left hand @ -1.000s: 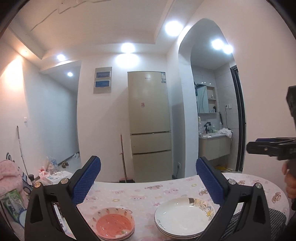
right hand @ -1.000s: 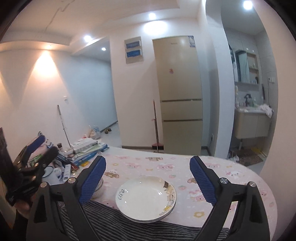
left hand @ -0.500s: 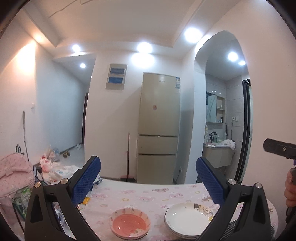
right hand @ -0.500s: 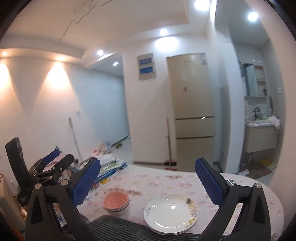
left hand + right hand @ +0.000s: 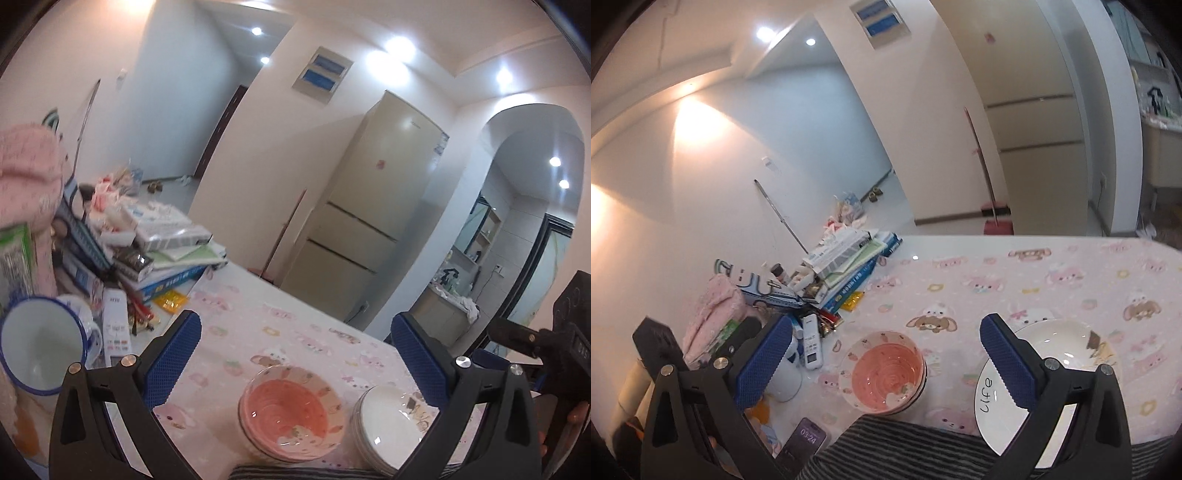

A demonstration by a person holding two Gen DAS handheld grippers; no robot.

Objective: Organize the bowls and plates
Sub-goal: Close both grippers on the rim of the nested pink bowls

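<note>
A stack of pink bowls (image 5: 290, 415) sits near the front edge of the pink-clothed table (image 5: 288, 325). A stack of white plates (image 5: 391, 428) stands just to its right. My left gripper (image 5: 295, 365) is open and empty, held above and just behind the bowls. In the right wrist view the bowls (image 5: 886, 374) and the plates (image 5: 1056, 354) lie below my right gripper (image 5: 886, 363), which is open and empty. The right finger (image 5: 1006, 360) overlaps the plates' left rim.
A pile of books and boxes (image 5: 159, 251) crowds the table's left end, with a white enamel mug (image 5: 40, 350), a remote (image 5: 811, 343) and a phone (image 5: 805, 441) nearby. A striped cloth (image 5: 923, 450) lies at the front edge. A fridge (image 5: 369, 229) stands behind.
Both grippers have tilted down and rolled, coming closer to the table. The bowls and plates now sit larger and nearer between the fingers. Both jaws stay open.
</note>
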